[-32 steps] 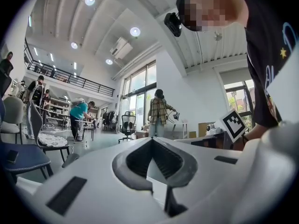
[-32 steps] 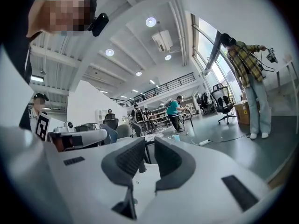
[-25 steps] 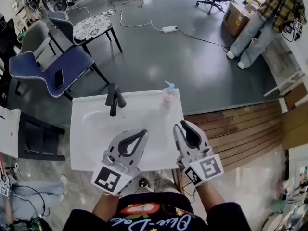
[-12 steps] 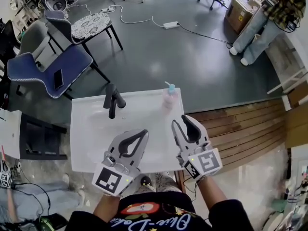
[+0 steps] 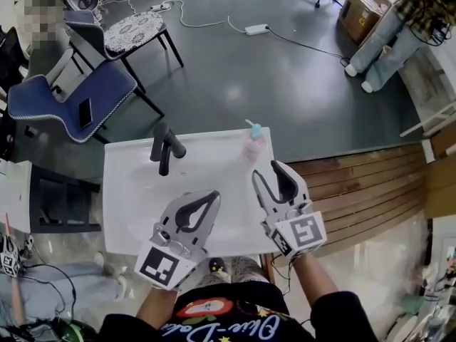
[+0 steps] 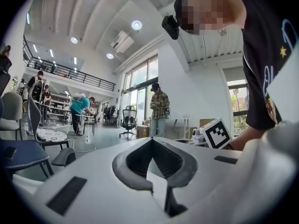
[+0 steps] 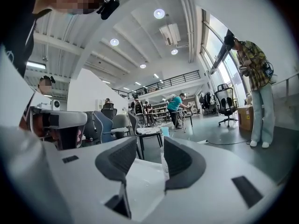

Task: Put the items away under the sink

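Blue chair (image 5: 75, 109) at far left, on the grey floor. White sink (image 5: 128, 191) sits right under the head camera, with a black faucet (image 5: 164, 148) at its back edge, left of centre. Left gripper (image 5: 212, 197) is over the sink's front half, jaws together with tips touching and empty. Pink soap bottle (image 5: 253, 144) (blue pump top) stands upright on the sink's back right corner, apart from both grippers. Right gripper (image 5: 266, 171) is near the bottle, jaws apart and just been opening. The bottle shows beyond the gap, pads not on it. Person in plaid (image 5: 388, 45) stands far right.
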`<state>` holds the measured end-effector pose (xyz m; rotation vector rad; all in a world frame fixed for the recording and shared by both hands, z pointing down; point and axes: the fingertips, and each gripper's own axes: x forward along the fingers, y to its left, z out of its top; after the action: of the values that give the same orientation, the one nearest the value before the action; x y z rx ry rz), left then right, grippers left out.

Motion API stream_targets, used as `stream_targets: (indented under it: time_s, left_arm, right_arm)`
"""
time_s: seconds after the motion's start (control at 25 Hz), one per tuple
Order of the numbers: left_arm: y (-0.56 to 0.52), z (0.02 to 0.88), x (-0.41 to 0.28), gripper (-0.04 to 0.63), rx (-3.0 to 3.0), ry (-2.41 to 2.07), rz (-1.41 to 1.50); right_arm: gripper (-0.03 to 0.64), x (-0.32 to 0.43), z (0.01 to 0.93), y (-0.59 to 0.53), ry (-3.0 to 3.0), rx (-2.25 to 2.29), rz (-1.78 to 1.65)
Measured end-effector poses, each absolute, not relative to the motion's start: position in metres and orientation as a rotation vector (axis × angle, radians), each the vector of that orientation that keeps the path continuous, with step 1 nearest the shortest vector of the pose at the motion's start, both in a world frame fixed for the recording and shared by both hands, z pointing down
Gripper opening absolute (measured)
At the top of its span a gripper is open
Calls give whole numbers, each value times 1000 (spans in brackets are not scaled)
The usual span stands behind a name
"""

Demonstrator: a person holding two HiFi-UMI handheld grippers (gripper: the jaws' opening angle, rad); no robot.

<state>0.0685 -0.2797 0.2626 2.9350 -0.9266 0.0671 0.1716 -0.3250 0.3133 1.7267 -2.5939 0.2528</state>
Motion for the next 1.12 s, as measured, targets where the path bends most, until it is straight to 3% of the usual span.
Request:
stream_targets:
  time_s: [1.12]
  left_arm:
    - [-288,267,84,4,2942,-912,114]
  right_arm:
    - [236,180,352,-368,-2552,1731,280]
